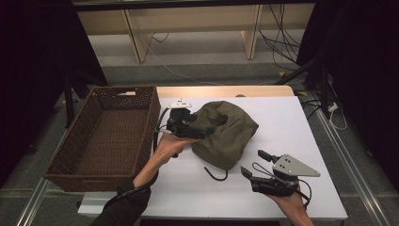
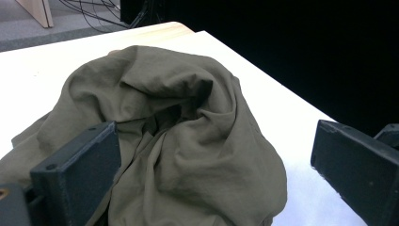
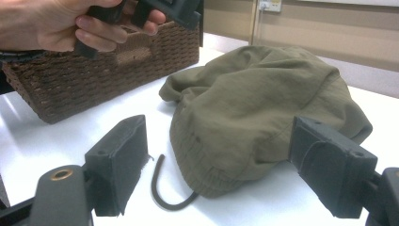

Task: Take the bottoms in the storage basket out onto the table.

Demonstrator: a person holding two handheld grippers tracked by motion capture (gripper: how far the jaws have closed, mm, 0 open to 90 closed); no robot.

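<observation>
A crumpled olive-green garment (image 1: 225, 132) lies in the middle of the white table (image 1: 291, 127). A dark drawstring (image 1: 216, 175) curls out from its near hem. My left gripper (image 1: 196, 128) hovers over the garment's left edge, jaws open, with the cloth (image 2: 188, 141) spread between and below them. My right gripper (image 1: 253, 162) is held near the front right of the table, open and apart from the garment. In the right gripper view the garment (image 3: 263, 108) and drawstring (image 3: 162, 193) lie just ahead of my open right gripper (image 3: 223, 165).
A brown wicker basket (image 1: 146, 132) stands at the table's left side, beside the garment, and appears as a woven wall (image 3: 94, 80) in the right gripper view. Bare white tabletop lies to the right of the garment. Cables and wooden legs are on the floor beyond.
</observation>
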